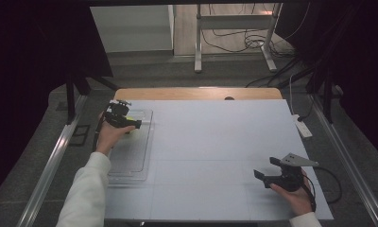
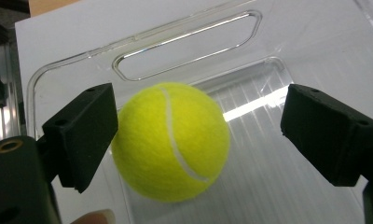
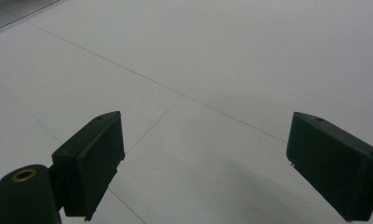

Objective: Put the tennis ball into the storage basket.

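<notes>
A yellow tennis ball rests inside a clear plastic tray, near the end with the handle slot. My left gripper is open around the ball: its left jaw is at the ball's side and its right jaw stands well away. In the high view the left gripper hovers over the far end of the tray at the table's left. My right gripper is held at the front right. In its own view the right gripper is open over bare white surface, with nothing between its fingers.
The white board covers a wooden table. A white power strip lies at the board's right edge. Metal rails run along both sides, and a stand's legs and cables lie on the floor behind.
</notes>
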Demonstrator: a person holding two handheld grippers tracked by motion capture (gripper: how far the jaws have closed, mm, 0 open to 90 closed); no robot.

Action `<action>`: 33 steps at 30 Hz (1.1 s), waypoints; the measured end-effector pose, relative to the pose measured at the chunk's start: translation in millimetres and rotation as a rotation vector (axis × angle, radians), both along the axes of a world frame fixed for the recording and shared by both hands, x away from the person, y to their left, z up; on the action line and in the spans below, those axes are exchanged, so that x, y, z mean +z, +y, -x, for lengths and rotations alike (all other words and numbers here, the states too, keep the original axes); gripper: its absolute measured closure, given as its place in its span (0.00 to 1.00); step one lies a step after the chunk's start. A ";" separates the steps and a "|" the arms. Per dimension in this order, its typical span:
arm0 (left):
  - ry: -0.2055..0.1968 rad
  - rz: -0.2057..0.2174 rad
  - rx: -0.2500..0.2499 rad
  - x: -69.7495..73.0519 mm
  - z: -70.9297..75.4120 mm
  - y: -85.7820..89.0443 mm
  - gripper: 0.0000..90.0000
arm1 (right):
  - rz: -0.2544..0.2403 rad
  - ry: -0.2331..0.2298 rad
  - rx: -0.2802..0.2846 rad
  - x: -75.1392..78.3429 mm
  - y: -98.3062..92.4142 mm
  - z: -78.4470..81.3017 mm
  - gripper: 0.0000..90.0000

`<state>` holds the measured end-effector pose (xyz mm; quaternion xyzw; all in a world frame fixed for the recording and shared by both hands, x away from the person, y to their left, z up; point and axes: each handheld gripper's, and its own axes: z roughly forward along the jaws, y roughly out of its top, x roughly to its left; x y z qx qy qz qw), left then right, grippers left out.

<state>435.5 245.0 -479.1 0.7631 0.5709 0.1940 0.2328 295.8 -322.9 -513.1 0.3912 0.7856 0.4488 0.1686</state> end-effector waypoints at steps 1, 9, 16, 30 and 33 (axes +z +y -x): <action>-0.004 0.009 -0.003 1.1 0.7 0.4 0.13 | 0.000 -0.001 0.000 0.0 0.1 0.0 0.13; -0.038 0.065 -0.029 8.9 6.6 0.6 0.14 | -0.001 0.001 0.000 -0.1 0.0 -0.4 0.13; -0.075 0.092 -0.075 15.3 17.6 -2.5 0.14 | -0.008 0.001 -0.002 -0.2 -1.5 -0.6 0.12; -0.138 0.192 -0.110 24.9 42.3 4.1 0.14 | -0.025 0.009 -0.003 -1.1 -4.4 -1.0 0.12; -0.148 0.204 -0.120 25.3 49.3 3.1 0.15 | -0.023 0.009 -0.002 -1.2 -4.7 -0.8 0.13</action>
